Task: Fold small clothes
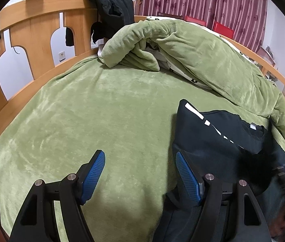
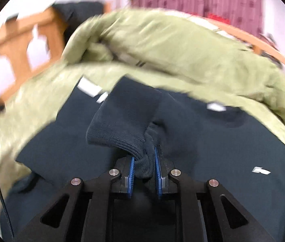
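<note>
A dark navy sweatshirt [image 1: 219, 133] with white markings lies on the green blanket [image 1: 102, 109], at the right of the left wrist view. My left gripper [image 1: 140, 157] is open and empty, its right finger just at the sweatshirt's left edge. In the right wrist view, which is blurred, my right gripper [image 2: 144, 159] is shut on the sweatshirt's ribbed cuff [image 2: 120, 133] and holds the sleeve up over the sweatshirt's body [image 2: 213, 153].
A bunched green duvet [image 1: 192, 46] lies across the far side of the bed. The wooden headboard [image 1: 41, 26] stands at the left with a black jacket [image 1: 110, 8] draped over it. Striped maroon curtains [image 1: 203, 0] hang behind.
</note>
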Available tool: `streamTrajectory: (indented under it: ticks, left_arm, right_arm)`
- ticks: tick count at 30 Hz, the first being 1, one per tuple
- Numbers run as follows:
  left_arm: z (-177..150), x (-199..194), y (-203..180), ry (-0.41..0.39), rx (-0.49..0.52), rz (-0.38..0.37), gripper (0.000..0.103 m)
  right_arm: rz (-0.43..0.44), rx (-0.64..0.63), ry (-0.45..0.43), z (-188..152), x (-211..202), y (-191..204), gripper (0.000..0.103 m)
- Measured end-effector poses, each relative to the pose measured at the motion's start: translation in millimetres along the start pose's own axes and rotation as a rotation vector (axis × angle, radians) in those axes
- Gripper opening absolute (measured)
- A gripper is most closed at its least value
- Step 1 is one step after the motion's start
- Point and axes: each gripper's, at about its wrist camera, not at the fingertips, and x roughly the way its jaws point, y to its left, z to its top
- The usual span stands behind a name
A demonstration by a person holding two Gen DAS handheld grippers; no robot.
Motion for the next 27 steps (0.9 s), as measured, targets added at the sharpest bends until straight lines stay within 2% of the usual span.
streamTrajectory:
  ticks: [3,9,15,18,22,24,27]
  left_arm:
    - [-1.3,0.7,-2.3,0.010,-0.009,-0.005,0.071]
    - [-3.3,-1.2,-12.8,0.007,-0.002,-0.020,0.071]
    - [-8.5,0.0,-27.6,0.009,0.036,-0.019,0.071]
    - [-10.7,0.0,-31.6,0.009,0.054,-0.014,0.071]
    - [-11.4,1.5,-31.1,0.013,0.058,-0.007,0.071]
    - [-10.8,3.4,-30.0,0.017,0.052,-0.008,0.071]
    - [-10.0,5.6,-29.0,0.027,0.041,-0.013,0.071]
  right_arm:
    - [-0.033,0.111,-0.029,-0.4,-26.4,-50.5,0.017]
    - [-0.079,0.259,0.000,-17.1,-48.0,-120.1,0.017]
    - [-0.088,0.338,0.017,-37.4,-52.2,-144.9,0.018]
    - [-0.107,0.357,0.048,-49.2,-51.9,-157.0,0.026]
    - [-0.219,0.352,0.070,-62.4,-61.2,-177.0,0.040]
    - [-0.246,0.372,0.078,-70.4,-67.0,-192.1,0.040]
    - [-0.226,0.451,0.085,-75.5,-71.8,-213.8,0.042]
